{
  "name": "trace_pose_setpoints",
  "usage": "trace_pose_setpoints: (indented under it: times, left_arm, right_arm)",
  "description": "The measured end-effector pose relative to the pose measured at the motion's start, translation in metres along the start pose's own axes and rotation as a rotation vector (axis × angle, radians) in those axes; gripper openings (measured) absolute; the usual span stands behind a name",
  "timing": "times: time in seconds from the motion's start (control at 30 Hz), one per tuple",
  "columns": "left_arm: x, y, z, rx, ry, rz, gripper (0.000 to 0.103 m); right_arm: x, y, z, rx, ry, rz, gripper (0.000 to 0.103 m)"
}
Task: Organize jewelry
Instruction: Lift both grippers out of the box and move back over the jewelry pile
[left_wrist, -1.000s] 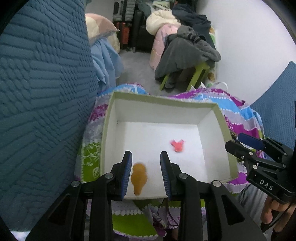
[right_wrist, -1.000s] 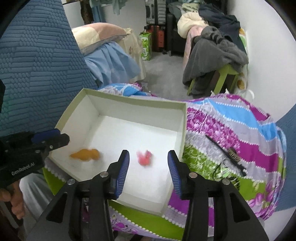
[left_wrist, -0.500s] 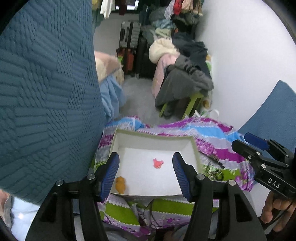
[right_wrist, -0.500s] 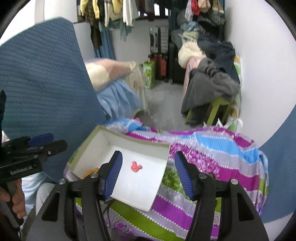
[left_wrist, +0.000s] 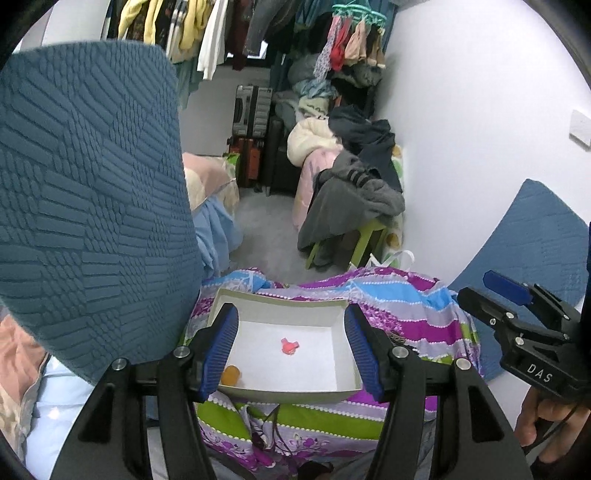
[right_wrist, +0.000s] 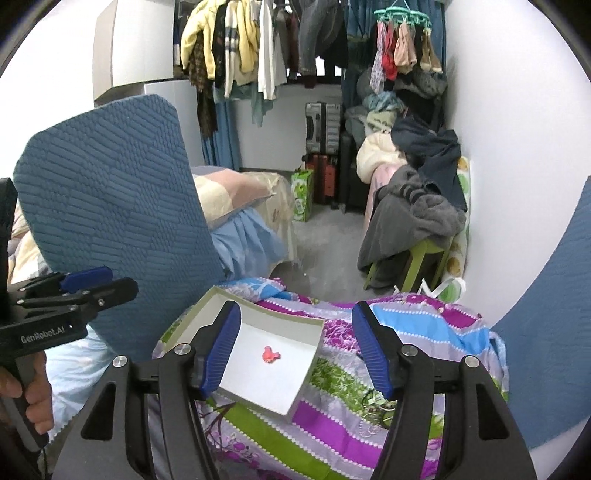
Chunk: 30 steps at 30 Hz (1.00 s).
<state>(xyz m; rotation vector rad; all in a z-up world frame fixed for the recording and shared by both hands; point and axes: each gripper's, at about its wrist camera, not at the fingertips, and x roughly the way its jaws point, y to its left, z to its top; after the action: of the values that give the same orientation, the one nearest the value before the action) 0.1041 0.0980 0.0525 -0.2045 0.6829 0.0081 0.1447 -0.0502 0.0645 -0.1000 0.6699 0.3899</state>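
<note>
A shallow white box (left_wrist: 280, 304) with a pale green rim lies on a striped purple, green and blue cloth (left_wrist: 399, 295). A small red piece (left_wrist: 289, 346) lies in its middle and also shows in the right wrist view (right_wrist: 270, 355). An orange piece (left_wrist: 231, 375) lies at the box's near left corner, partly behind my left finger. My left gripper (left_wrist: 290, 349) is open and empty, held high above the box. My right gripper (right_wrist: 295, 352) is open and empty, also well above the box (right_wrist: 266, 317).
Dark thin items (right_wrist: 376, 400) lie on the cloth right of the box. A blue quilted chair back (left_wrist: 85, 192) stands at the left, another blue cushion (left_wrist: 532, 240) at the right. Clothes hang and pile up at the back by a green stool (right_wrist: 424, 254).
Both grippers have pulled back and up from the box and opened wider. The box now looks small and far. The red and orange pieces lie where they were.
</note>
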Motion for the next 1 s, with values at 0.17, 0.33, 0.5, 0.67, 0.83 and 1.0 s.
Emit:
trace_pose_setpoints:
  times: [0.17,0.33,0.5,0.67,0.83,1.0]
  left_arm:
    - [-0.015,-0.018,-0.006,0.002,-0.024,-0.014,0.06]
    - [-0.025,-0.038,-0.018,0.004,-0.041,-0.03,0.06]
    - [-0.025,-0.054,-0.033,-0.005,-0.031,-0.046,0.06]
    - [-0.019,-0.068,-0.049,0.01,-0.007,-0.062,0.06]
    - [-0.007,-0.081,-0.066,0.011,0.015,-0.093,0.06]
    - [0.016,-0.094,-0.082,0.007,0.05,-0.137,0.06]
  right_arm:
    - [-0.021,-0.009,-0.01,0.003,-0.027,-0.006,0.061]
    - [-0.039,-0.02,-0.022,0.006,-0.044,-0.027,0.061]
    - [-0.053,-0.033,-0.042,0.025,-0.044,-0.05,0.061]
    - [-0.061,-0.049,-0.065,0.061,-0.037,-0.074,0.061]
    - [-0.065,-0.07,-0.089,0.104,-0.044,-0.106,0.061]
    - [-0.066,-0.092,-0.113,0.146,-0.051,-0.143,0.061]
